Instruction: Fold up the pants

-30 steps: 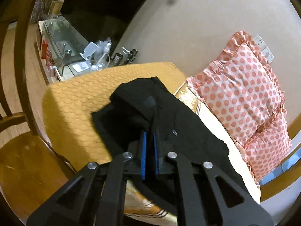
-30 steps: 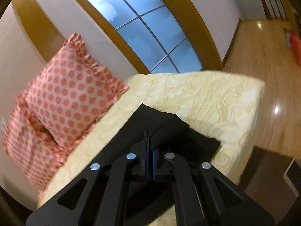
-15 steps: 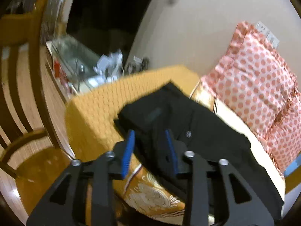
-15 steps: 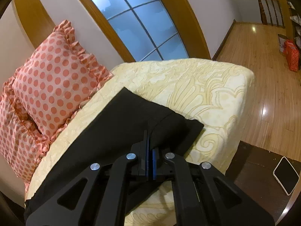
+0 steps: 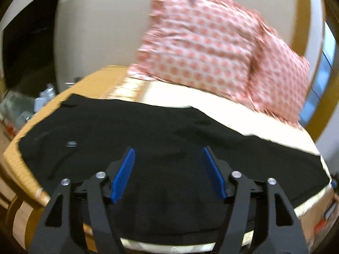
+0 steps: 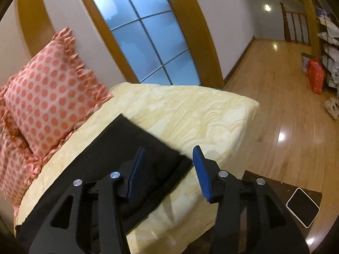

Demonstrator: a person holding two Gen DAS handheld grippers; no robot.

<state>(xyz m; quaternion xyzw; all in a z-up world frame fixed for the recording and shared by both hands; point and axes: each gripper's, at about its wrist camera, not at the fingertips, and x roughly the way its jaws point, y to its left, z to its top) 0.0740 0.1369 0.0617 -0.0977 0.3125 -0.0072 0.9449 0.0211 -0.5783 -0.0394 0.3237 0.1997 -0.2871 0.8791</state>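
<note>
Both grippers, left (image 5: 168,174) and right (image 6: 169,169), are hovering, jaws apart, over pants (image 5: 169,135) lying on the cushion (image 6: 190,110).

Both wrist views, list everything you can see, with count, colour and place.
pants: one, black, spread flat along the bench cushion
cushion: one, pale yellow, covers the bench
pillows: two, pink with coral dots, leaning on the wall behind the cushion
window: one, blue panes, wood frame, behind the bench
phone: one, white-edged, on a dark table at lower right
bag: one, red, on the wood floor at right
left gripper: open, blue pads, above the pants
right gripper: open, blue pads, over the pants' end
</note>
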